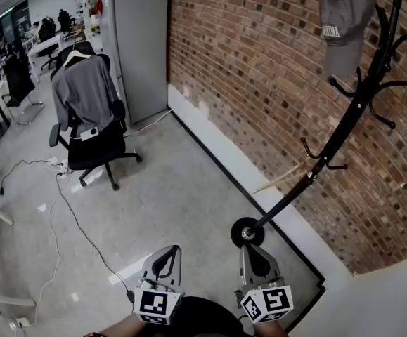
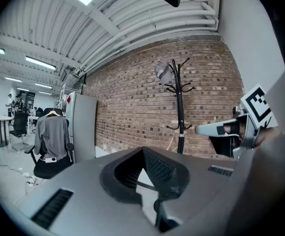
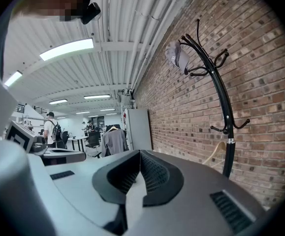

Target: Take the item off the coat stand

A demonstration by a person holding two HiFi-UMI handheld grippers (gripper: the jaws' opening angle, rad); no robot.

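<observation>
Grey baseball cap (image 1: 345, 20), soft and slightly crumpled, hung from a top hook of a black metal coat stand (image 1: 351, 114). The stand's thin pole and curved hooks stood against a rough red brick wall (image 1: 259, 62).

Both grippers were held low, well apart from the stand. The left gripper (image 1: 166, 257) had its grey jaws, lined with ribbed pads, pressed together with nothing between them. The right gripper (image 1: 254, 255) was likewise closed and empty.

Only the head view showed the stand's round base (image 1: 247, 232) on the glossy pale floor (image 1: 182, 188). A black office chair (image 1: 98, 153) draped with a grey top stood further off. Only the right gripper view showed a distant person with a backpack (image 3: 50, 128).
</observation>
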